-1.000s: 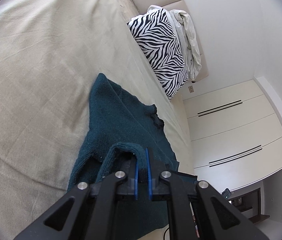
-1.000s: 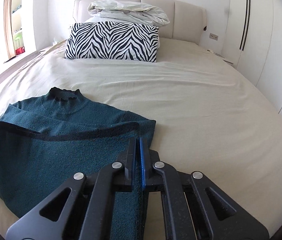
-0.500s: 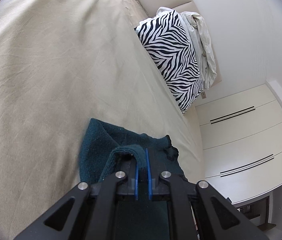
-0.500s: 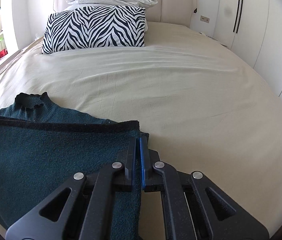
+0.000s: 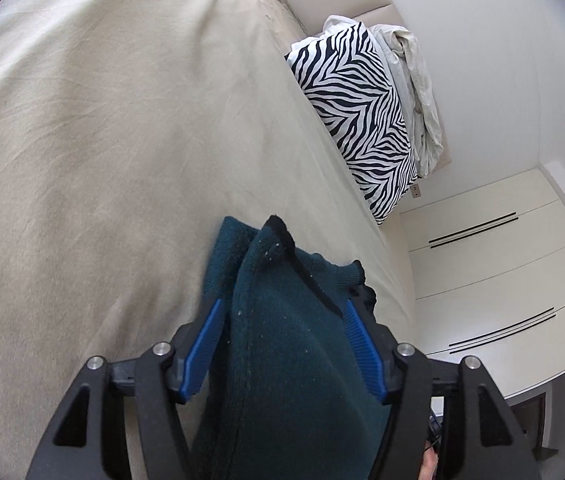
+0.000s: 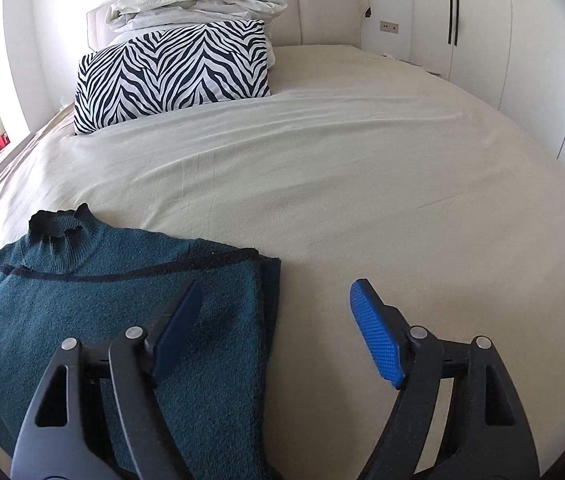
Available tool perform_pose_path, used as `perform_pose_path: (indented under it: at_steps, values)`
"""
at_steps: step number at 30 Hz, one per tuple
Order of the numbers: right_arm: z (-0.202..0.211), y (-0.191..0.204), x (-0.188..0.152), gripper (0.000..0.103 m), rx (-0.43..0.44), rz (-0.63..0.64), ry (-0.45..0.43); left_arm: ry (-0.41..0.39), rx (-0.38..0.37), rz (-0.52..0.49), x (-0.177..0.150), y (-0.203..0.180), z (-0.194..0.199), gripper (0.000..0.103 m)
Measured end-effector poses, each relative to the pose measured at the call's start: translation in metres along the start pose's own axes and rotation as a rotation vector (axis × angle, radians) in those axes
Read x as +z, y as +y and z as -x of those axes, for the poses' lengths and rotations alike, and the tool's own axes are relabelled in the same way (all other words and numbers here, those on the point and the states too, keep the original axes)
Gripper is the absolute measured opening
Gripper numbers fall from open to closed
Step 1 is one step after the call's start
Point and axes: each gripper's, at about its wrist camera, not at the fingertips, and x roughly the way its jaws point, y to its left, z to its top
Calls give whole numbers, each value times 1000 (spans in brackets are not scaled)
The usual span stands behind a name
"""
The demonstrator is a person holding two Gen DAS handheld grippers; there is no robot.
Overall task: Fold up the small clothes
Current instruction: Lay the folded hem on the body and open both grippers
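A dark teal knit sweater [image 6: 94, 304] with a high collar lies on the beige bed sheet [image 6: 362, 184], its lower half folded up over the chest, the dark hem just below the collar. My right gripper [image 6: 276, 300] is open and empty above the sweater's right edge. In the left wrist view my left gripper [image 5: 282, 312] is open; a fold of the sweater [image 5: 282, 344] rests loosely between the spread fingers.
A zebra-print pillow [image 6: 174, 68] and crumpled white bedding [image 6: 198, 4] lie at the headboard. White wardrobe doors [image 6: 522, 48] stand to the right of the bed. The sheet spreads wide to the right of the sweater.
Both grippers carried the sweater's hem forward up to the collar, then opened. The folded half now lies on the sweater.
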Motion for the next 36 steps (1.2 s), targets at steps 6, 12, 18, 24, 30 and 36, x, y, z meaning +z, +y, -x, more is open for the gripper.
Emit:
perform_pose_path:
  at_steps: [6, 12, 18, 24, 30, 36]
  values:
    - [46, -8, -32, 76, 52, -25, -4, -36, 86, -95, -42, -1, 27, 64]
    - [61, -16, -78, 76, 80, -81, 59, -15, 158, -223, -67, -15, 24, 50]
    - [61, -11, -98, 76, 110, -69, 87, 6, 235, -288, -72, -14, 20, 24]
    - [67, 0, -105, 74, 87, -15, 73, 5, 260, -300, -77, -13, 29, 18]
    - [70, 7, -106, 73, 82, 12, 75, 6, 303, -354, -85, -19, 29, 23]
    - [71, 13, -107, 61, 76, 46, 81, -7, 342, -403, -91, -23, 30, 23]
